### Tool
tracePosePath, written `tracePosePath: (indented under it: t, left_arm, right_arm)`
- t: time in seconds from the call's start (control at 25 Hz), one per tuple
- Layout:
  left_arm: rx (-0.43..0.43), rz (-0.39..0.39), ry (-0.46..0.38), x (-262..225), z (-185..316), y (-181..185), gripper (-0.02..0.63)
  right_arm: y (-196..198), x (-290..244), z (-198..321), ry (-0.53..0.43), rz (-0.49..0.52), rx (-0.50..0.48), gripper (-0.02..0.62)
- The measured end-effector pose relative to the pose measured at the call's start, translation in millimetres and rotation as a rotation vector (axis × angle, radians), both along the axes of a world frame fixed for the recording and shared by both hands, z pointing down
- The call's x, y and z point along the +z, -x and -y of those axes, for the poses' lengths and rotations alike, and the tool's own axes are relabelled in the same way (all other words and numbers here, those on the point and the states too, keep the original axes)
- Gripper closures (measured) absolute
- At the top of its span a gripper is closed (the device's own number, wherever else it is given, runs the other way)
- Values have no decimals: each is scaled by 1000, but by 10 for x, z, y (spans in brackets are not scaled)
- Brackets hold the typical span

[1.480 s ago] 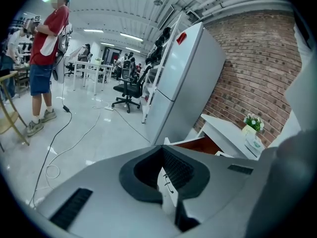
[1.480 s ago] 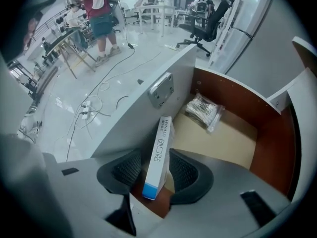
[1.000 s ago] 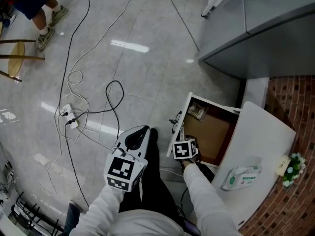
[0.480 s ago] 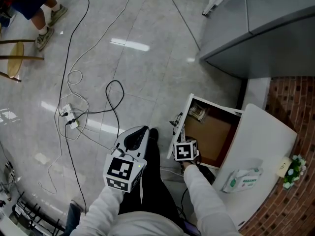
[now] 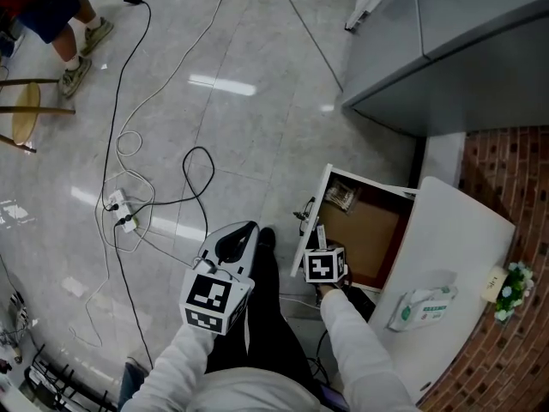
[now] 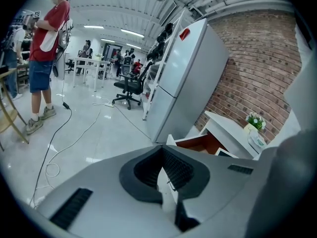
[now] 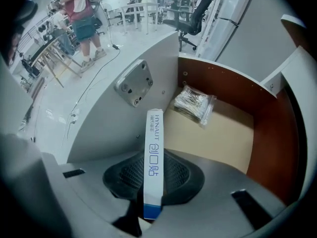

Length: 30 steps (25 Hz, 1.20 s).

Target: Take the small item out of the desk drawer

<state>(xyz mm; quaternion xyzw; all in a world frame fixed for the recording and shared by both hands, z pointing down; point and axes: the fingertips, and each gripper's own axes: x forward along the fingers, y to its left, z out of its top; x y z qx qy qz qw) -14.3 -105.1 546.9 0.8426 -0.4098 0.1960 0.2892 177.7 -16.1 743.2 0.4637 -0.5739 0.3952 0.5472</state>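
A narrow white box with blue print (image 7: 154,157) stands on end between the jaws of my right gripper (image 7: 151,185), which are closing and press on its sides. In the head view the box (image 5: 320,233) juts from the right gripper (image 5: 321,240) at the near left corner of the open drawer (image 5: 314,206). A clear packet of cotton swabs (image 7: 194,103) lies at the drawer's far end, on its brown bottom. My left gripper (image 5: 241,235) hangs over the floor left of the drawer, jaws together with nothing in them.
The white desk top (image 5: 459,230) carries a tissue pack (image 5: 420,307) and a small flower pot (image 5: 512,286). A grey cabinet (image 5: 446,41) stands beyond the drawer. Cables and a power strip (image 5: 120,211) lie on the floor to the left. A person's feet (image 5: 81,50) and a stool (image 5: 26,110) are far left.
The white box now shows sticking up ahead of the right gripper's marker cube. Both grippers stay almost in place; the head view has shifted a little.
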Motion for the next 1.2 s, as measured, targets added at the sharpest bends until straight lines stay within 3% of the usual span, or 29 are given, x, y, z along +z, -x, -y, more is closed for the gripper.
tracePosePath:
  t: [0.8, 1.2]
  left_arm:
    - [67, -36, -70, -440, -2, -92, 589]
    - [91, -38, -102, -645, -12, -107, 589]
  right_arm:
    - [102, -1058, 23, -279, 45, 126, 503]
    - [163, -1756, 166, -477, 87, 184, 503]
